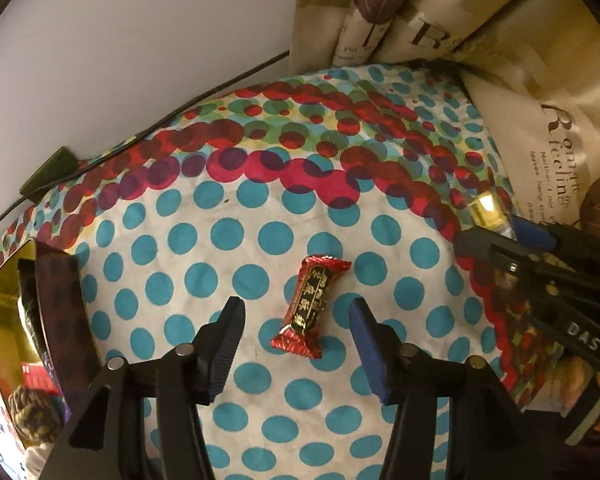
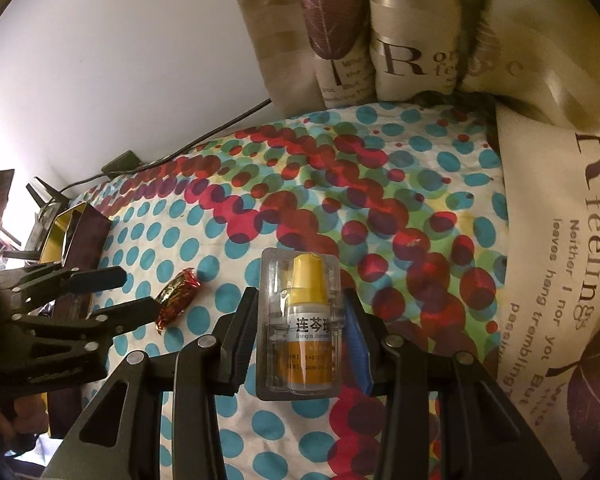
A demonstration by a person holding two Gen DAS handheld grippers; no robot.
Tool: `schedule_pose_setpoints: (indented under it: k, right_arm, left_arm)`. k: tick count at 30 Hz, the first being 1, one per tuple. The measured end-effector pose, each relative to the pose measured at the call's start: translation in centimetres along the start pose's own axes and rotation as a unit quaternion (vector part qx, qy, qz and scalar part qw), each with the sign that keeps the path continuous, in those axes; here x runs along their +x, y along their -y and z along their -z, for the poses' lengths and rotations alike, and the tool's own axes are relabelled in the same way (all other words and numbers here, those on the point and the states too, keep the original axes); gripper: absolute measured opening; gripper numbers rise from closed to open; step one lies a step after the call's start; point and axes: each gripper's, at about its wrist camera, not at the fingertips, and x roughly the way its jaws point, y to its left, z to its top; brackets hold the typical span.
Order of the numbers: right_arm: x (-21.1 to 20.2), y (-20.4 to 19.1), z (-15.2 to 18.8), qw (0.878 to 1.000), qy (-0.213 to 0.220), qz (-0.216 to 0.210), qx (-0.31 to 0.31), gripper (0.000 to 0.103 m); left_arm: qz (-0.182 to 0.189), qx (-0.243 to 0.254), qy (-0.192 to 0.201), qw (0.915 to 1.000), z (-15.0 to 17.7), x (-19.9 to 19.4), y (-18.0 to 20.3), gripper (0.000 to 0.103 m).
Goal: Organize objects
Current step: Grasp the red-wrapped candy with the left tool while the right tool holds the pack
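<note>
A red foil-wrapped candy (image 1: 310, 306) lies on the dotted cloth (image 1: 204, 240). My left gripper (image 1: 296, 306) hangs over it, open, one finger on each side and neither pad touching the wrapper. The right wrist view shows this gripper (image 2: 140, 290) at the left, next to the candy (image 2: 178, 298). My right gripper (image 2: 300, 294) is shut on a clear blister pack (image 2: 300, 324) that holds a small yellow-capped bottle. In the left wrist view it (image 1: 496, 232) is at the right edge, with the pack's yellow cap (image 1: 486, 208) sticking out.
An open gold-lined tin with dark red walls (image 1: 4, 292) (image 2: 60, 236) sits at the cloth's left end and holds some items. Lettered beige cushions (image 2: 560, 260) crowd the back and right. A black cable and adapter (image 1: 48, 168) run along the white wall.
</note>
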Motion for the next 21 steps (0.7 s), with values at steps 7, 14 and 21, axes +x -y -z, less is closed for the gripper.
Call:
schedule_pose_setpoints:
  k: [7, 14, 21]
  right_arm:
    - [0.1, 0.8, 0.3, 1.0, -0.002, -0.003, 0.012, 0.039]
    - [0.1, 1.3, 0.2, 1.0, 0.0, -0.007, 0.021, 0.039]
    - [0.2, 1.7, 0.0, 1.0, 0.0, -0.01, 0.029, 0.039]
  left_arm:
    - [0.001, 0.006, -0.013, 0.9999, -0.8, 1.4, -0.2, 0.055]
    - [-0.004, 0.02, -0.023, 0.9995, -0.8, 2.6, -0.4, 0.055]
    - [-0.001, 0.028, -0.028, 0.9992, -1.4, 3.3, -0.2, 0.055]
